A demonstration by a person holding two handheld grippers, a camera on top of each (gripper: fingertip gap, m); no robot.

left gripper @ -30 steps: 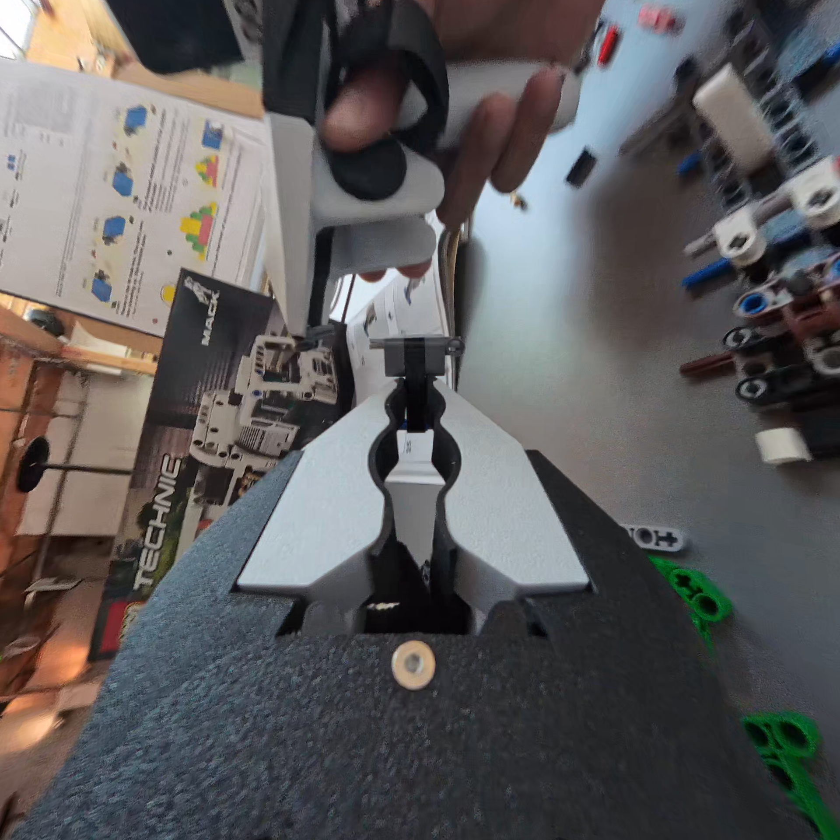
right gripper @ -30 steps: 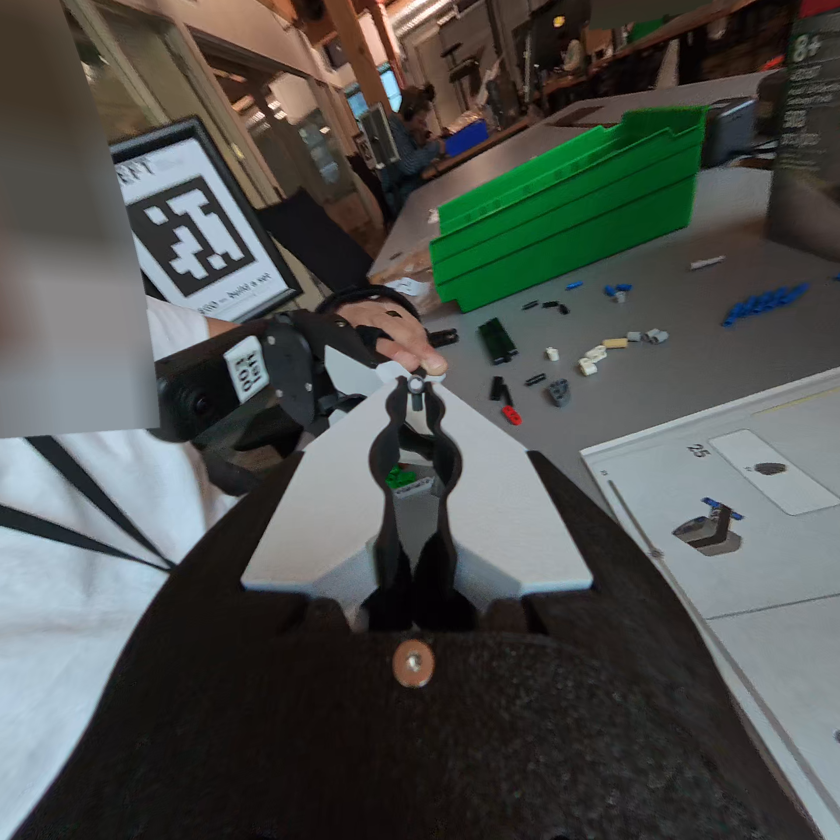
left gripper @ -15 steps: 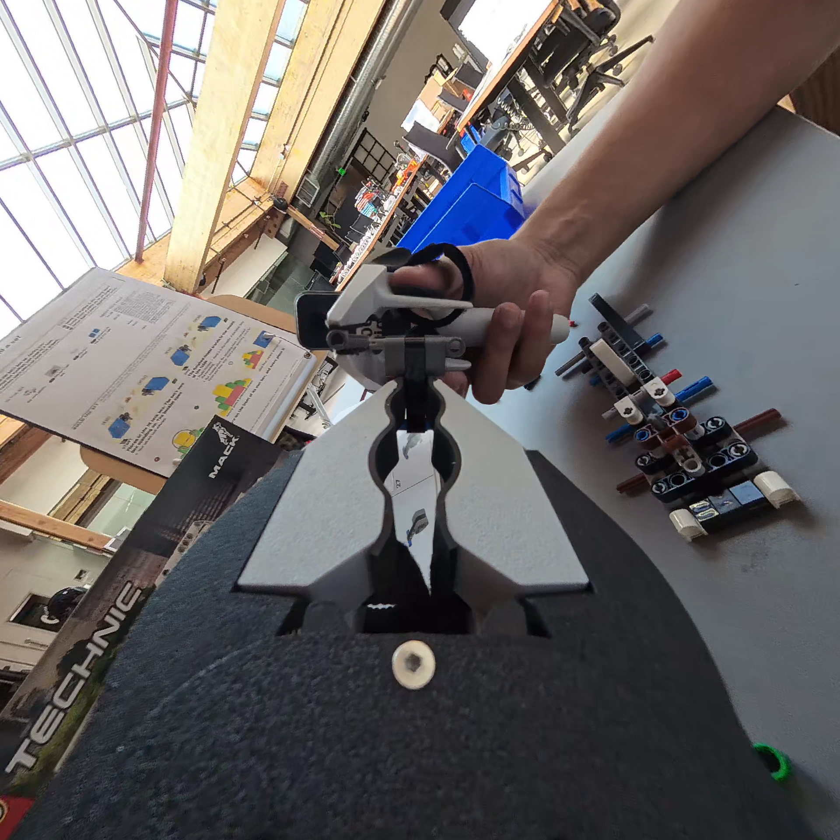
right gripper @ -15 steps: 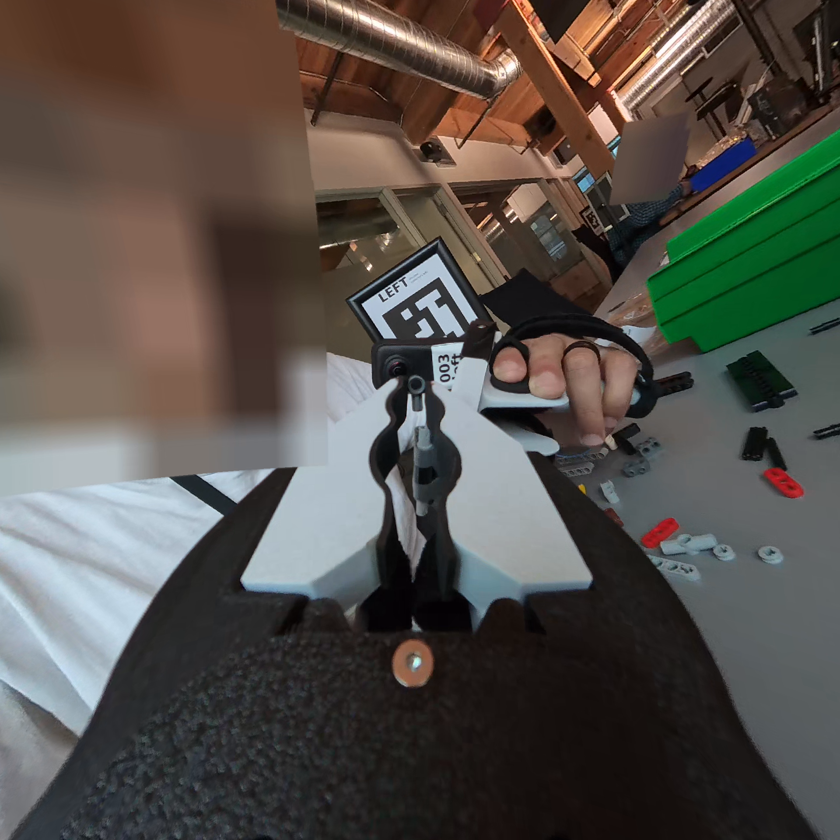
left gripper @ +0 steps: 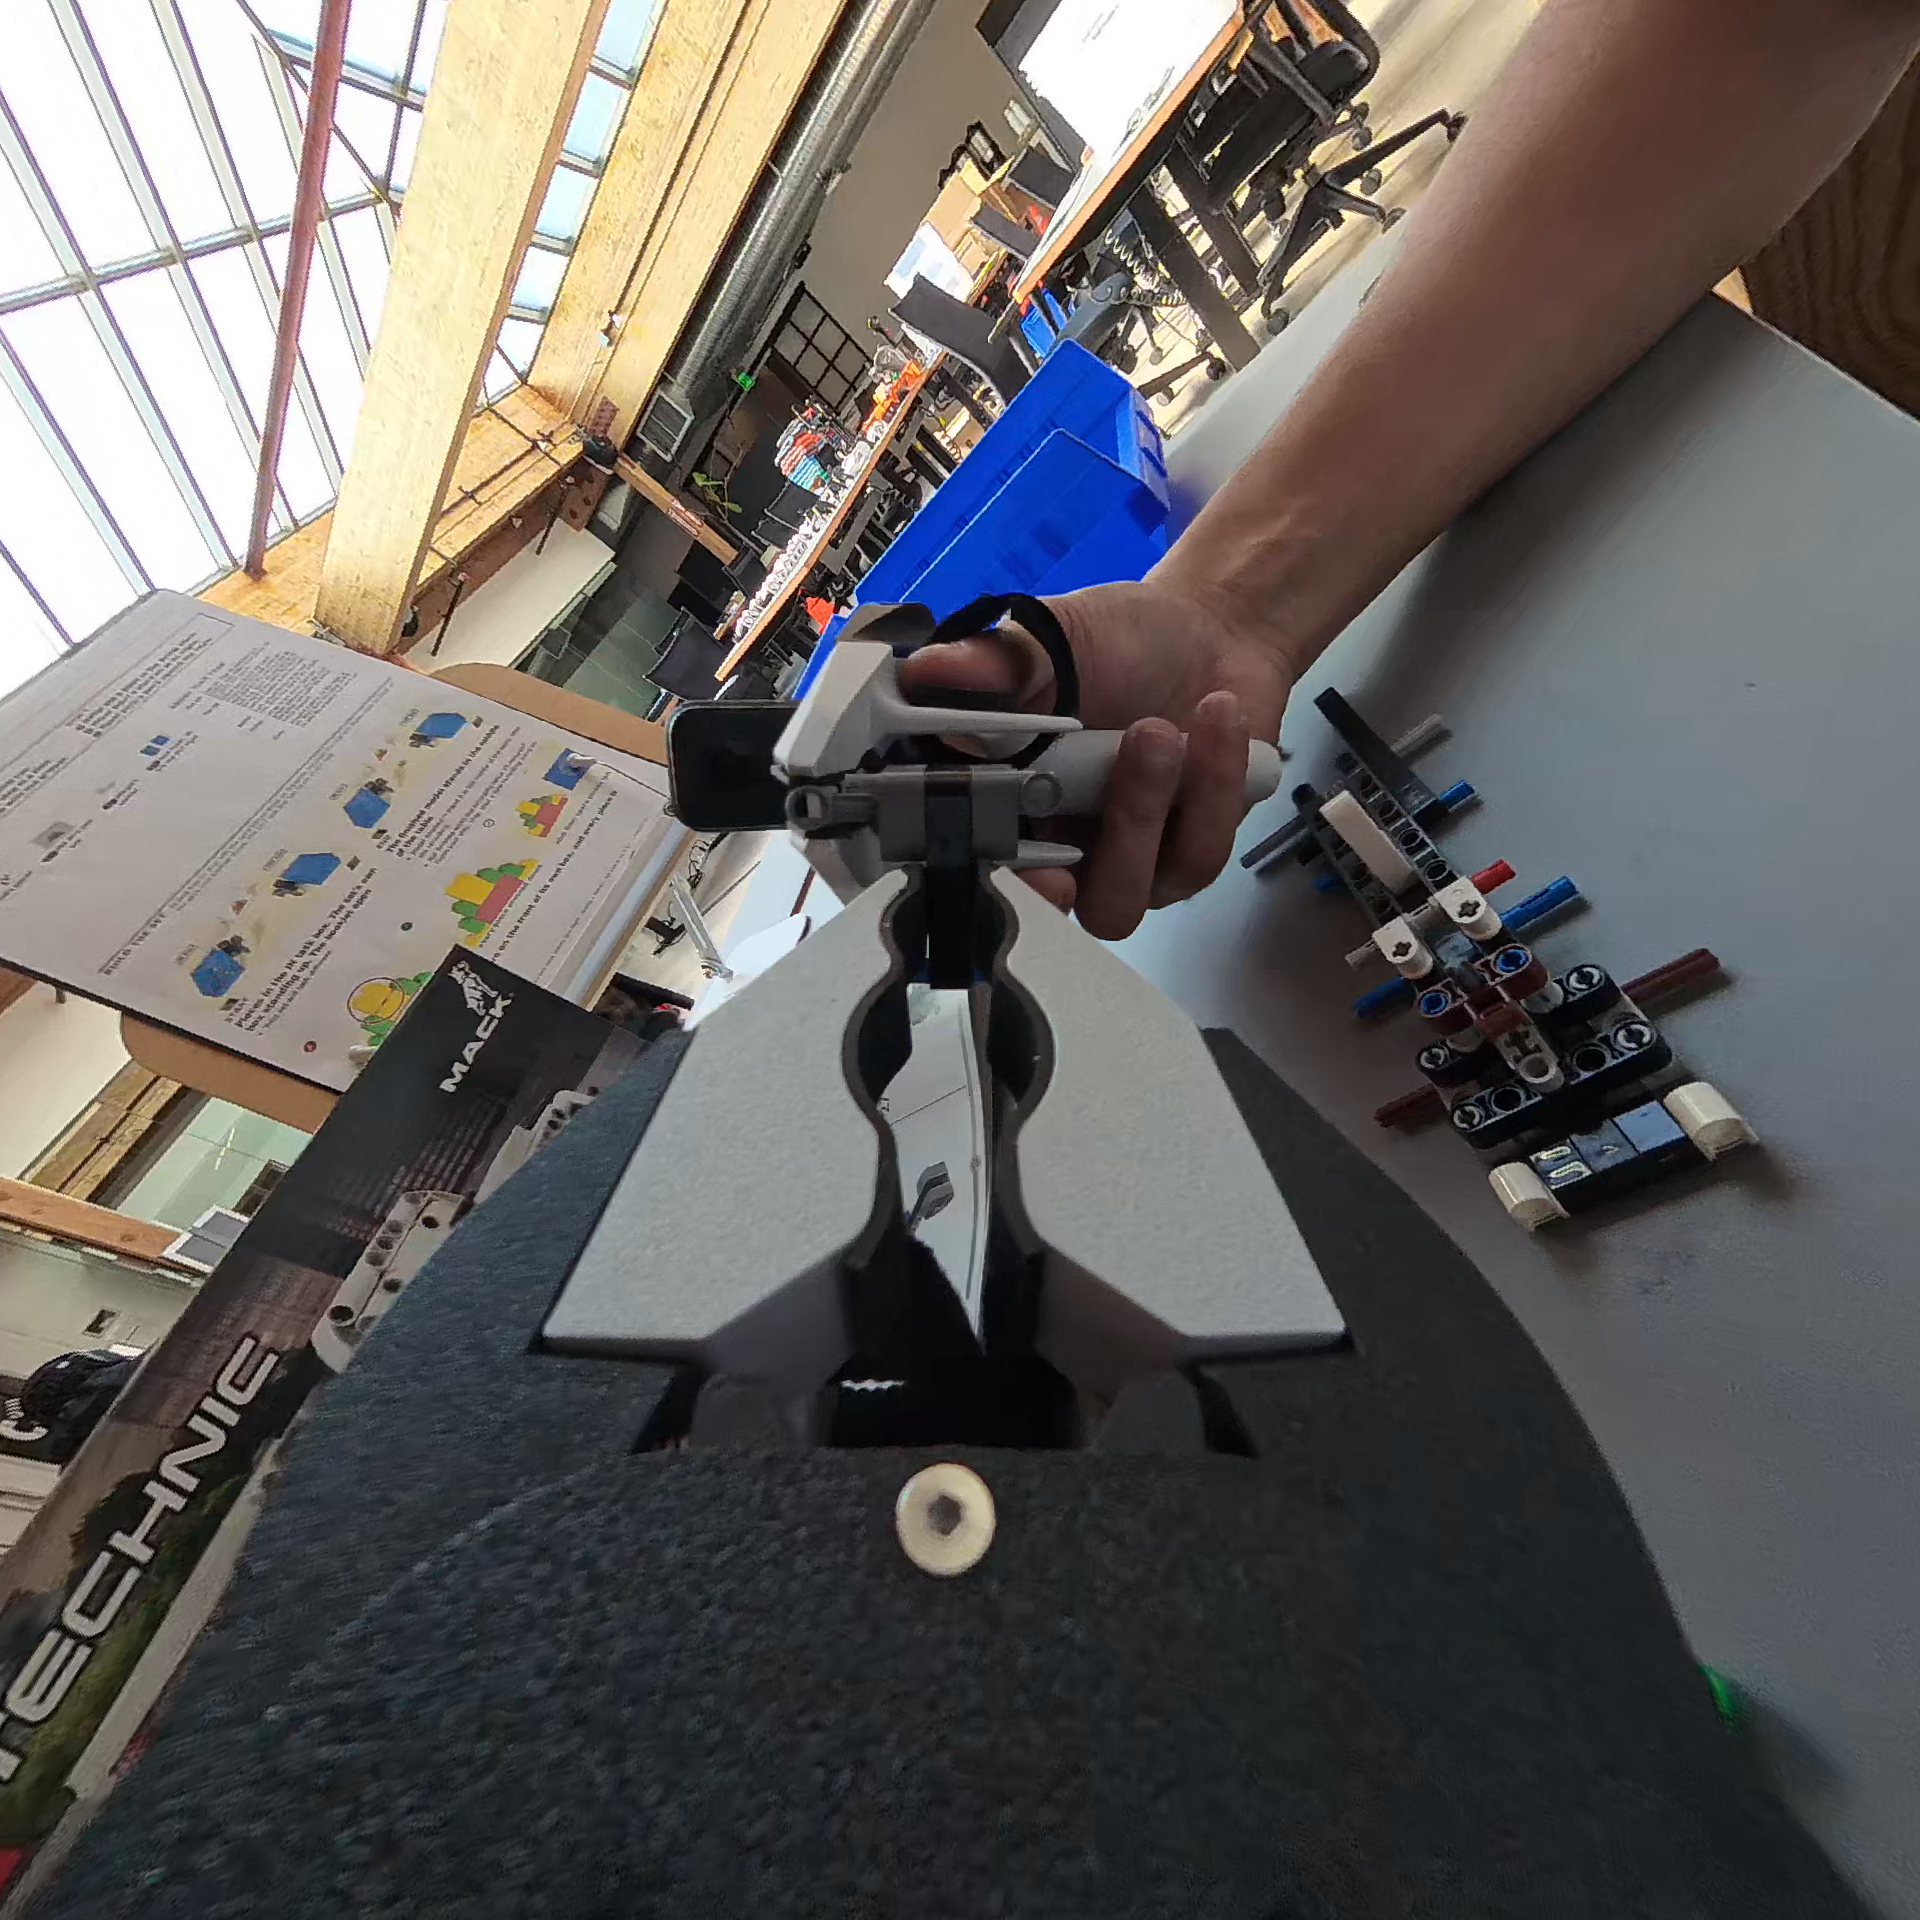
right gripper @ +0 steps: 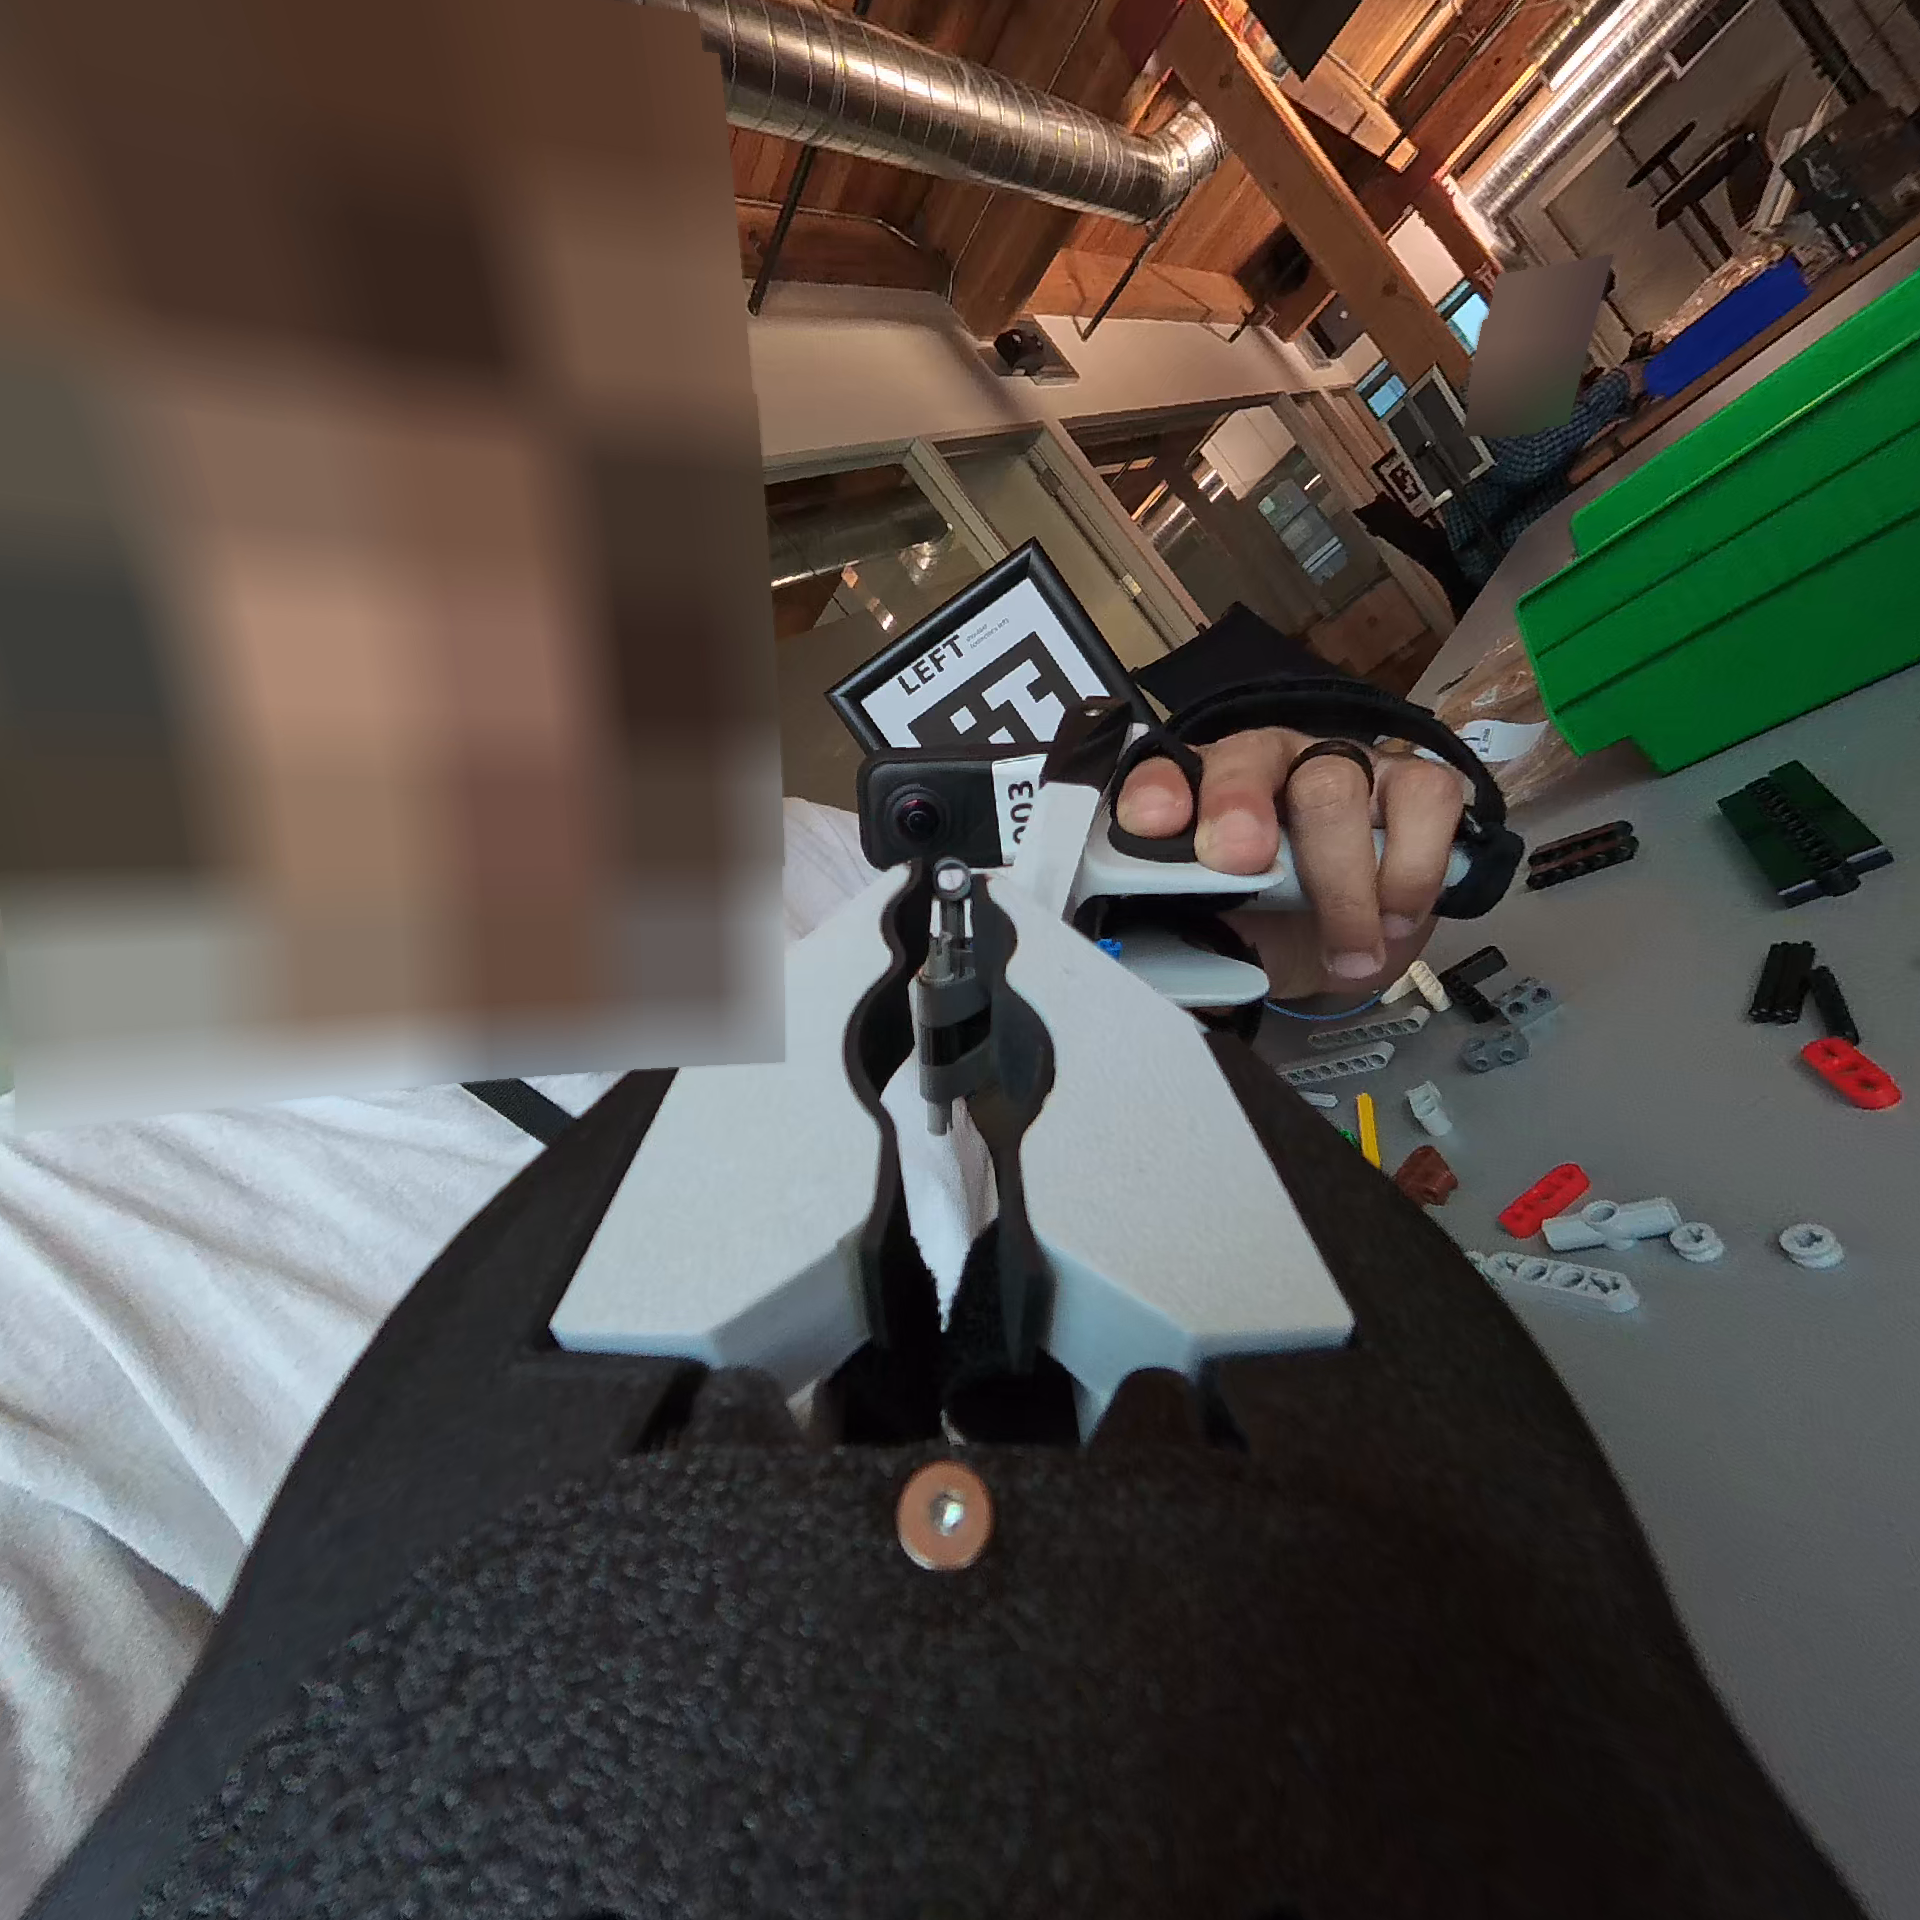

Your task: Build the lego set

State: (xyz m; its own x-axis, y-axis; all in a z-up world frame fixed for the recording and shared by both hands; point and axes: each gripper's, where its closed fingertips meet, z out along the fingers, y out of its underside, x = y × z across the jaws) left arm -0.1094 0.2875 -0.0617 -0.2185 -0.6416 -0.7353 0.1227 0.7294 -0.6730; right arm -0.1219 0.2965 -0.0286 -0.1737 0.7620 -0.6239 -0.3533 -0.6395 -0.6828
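A smooth grey bench is lying under timber beams and skylights in an open workshop. The left gripper is pinching a black stem under a grey plastic bar assembly, its long axis running 9 to 3 o'clock. The right gripper is nipping that assembly's grey pin. Loose toy parts are lying at 3 o'clock.

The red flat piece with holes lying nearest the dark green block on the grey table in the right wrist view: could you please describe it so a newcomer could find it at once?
Start at the stacked green bins on the grey table, then drop to the dark green block in front of them. Below it, past two black pins, lies the red flat piece. A second red piece lies farther left, among grey parts.
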